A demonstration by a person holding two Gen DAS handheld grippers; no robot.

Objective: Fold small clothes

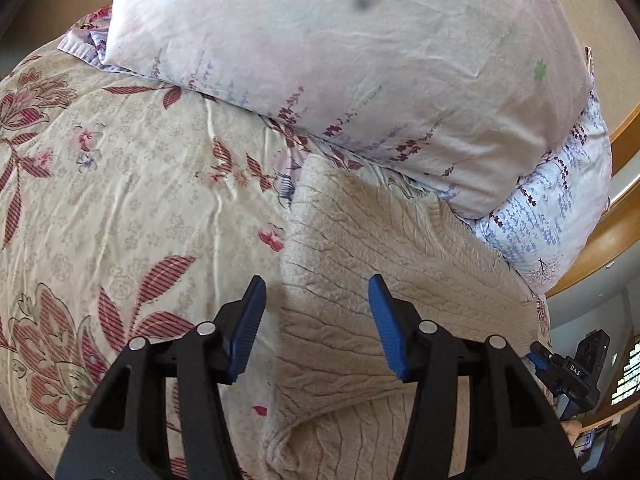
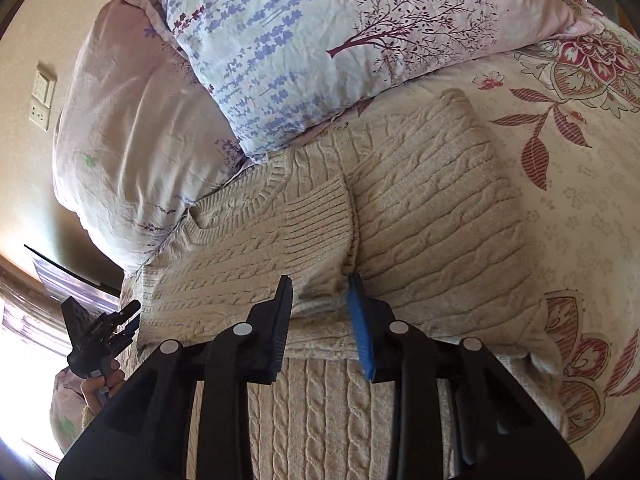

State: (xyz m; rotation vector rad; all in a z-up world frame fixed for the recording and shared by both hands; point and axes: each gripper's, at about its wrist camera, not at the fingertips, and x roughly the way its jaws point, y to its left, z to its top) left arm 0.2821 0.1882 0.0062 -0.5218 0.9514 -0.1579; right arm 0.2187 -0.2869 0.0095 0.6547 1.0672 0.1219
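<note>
Floral bedding fills both of my wrist views: a cream bedspread (image 1: 120,200) printed with red leaves and blossoms covers the bed, with a tan wall behind. At far left in my right wrist view, a wall switch plate (image 2: 42,100) sits beside a pale pink pillow (image 2: 128,152), and next to it a second pillow (image 2: 320,40) printed with lavender sprigs and a dark tree lies partly over the first.

Just below the pillows, the cream cable-knit sweater (image 2: 420,200) lies on the bedspread, partly folded, with a ribbed cuff laid across its middle and its ribbed collar turned toward the pillows. From the left wrist view the same sweater (image 1: 380,260) spreads under and ahead of my left tool (image 1: 316,320), its far edge touching the pink pillow (image 1: 320,60).

My left tool stands wide, blue pads well apart over the knit, gripping nothing. My right tool (image 2: 320,316) is at a narrower gap, one dark pad and one blue pad (image 2: 360,328) straddling a fold of the sweater; I cannot tell whether the pads touch the fabric. Each tool appears small at the edge of the other's view, hand-held, near the sweater's side.
</note>
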